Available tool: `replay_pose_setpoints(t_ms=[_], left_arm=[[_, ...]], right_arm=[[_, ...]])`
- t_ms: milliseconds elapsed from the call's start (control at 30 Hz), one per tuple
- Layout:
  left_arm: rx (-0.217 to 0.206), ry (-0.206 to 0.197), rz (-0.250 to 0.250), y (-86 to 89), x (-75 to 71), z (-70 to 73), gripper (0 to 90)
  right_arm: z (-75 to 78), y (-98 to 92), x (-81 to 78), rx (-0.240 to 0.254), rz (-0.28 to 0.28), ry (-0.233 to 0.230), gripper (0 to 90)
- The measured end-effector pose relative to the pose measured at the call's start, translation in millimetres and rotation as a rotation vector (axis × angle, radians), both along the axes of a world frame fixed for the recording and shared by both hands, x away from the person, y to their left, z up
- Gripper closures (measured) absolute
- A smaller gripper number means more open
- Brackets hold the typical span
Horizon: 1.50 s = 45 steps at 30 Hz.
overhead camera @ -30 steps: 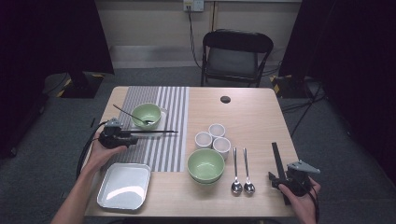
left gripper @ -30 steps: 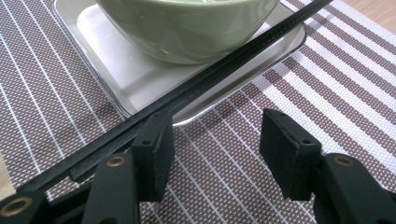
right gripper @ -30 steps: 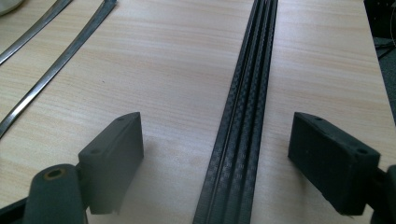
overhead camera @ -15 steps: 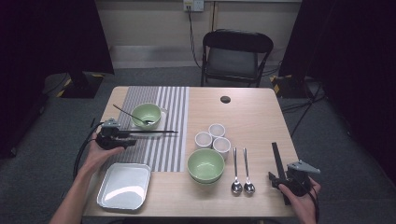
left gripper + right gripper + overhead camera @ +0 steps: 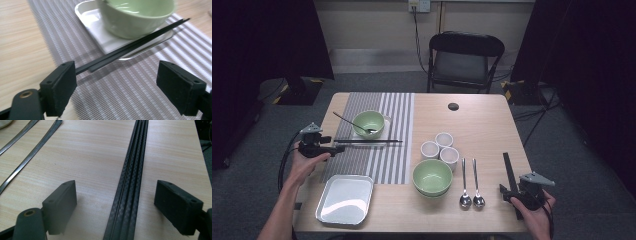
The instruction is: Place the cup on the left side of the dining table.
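1. High view: the left gripper (image 5: 332, 148) sits at the table's left edge, its jaws having just opened, just short of the near end of the chopsticks (image 5: 369, 141); they lie across the striped mat (image 5: 384, 160) in front of the green bowl (image 5: 368, 123).
2. Left gripper view: jaws stand wide apart; the chopsticks (image 5: 135, 45) rest on the white tray (image 5: 100, 32) edge, their near ends close to one pad, unpressed.
3. Right gripper view: jaws apart, a black strip pair (image 5: 130, 177) lying on the table between them, untouched.
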<state>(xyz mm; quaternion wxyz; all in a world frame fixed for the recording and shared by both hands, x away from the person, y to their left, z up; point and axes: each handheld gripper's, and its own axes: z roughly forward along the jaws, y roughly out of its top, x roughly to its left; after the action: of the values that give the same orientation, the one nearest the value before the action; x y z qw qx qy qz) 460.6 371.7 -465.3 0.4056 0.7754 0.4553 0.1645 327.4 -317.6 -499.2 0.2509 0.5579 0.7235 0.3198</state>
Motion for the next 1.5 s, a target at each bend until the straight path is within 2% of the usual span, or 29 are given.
replay_pose_setpoints(t_ms=[67,200,233,367,400,533,633,733,1367,1500], left_arm=[[-0.001,-0.007,0.014,5.5,-1.5,-3.4,17.3],[0.022,0.031,0.02,10.7,-2.0,-12.7,18.0],[0.02,0.037,0.022,10.6,-2.0,-15.3,18.4],[0.063,0.051,0.018,7.1,0.3,-21.8,20.2],[0.051,0.05,0.014,6.2,0.8,-22.5,19.0],[0.085,0.041,0.011,0.1,3.5,-22.8,19.8],[0.063,0.044,0.01,-3.5,6.5,-22.8,19.8],[0.07,0.034,0.014,-7.7,7.8,-22.7,19.6],[0.092,0.028,0.005,-13.9,8.0,-23.2,21.6],[0.081,0.03,0.009,-12.3,8.9,-24.0,22.0]], right_arm=[[0.0,0.0,0.0,0.0,0.0,0.0,17.5],[0.0,0.1,0.0,0.0,0.0,0.0,17.5],[0.0,0.1,0.0,0.0,0.0,0.0,17.5],[0.0,0.1,0.0,-0.001,0.0,0.0,17.5],[0.0,0.1,0.0,-0.001,0.0,0.0,17.5],[0.0,0.1,0.0,-0.001,0.0,0.0,17.5],[0.0,0.1,0.0,0.0,0.0,0.0,17.5],[0.0,0.0,0.0,0.001,-0.001,0.001,17.5],[0.0,0.0,0.0,0.0,0.0,0.0,17.4],[0.0,0.0,0.0,0.0,0.0,0.0,17.5]])
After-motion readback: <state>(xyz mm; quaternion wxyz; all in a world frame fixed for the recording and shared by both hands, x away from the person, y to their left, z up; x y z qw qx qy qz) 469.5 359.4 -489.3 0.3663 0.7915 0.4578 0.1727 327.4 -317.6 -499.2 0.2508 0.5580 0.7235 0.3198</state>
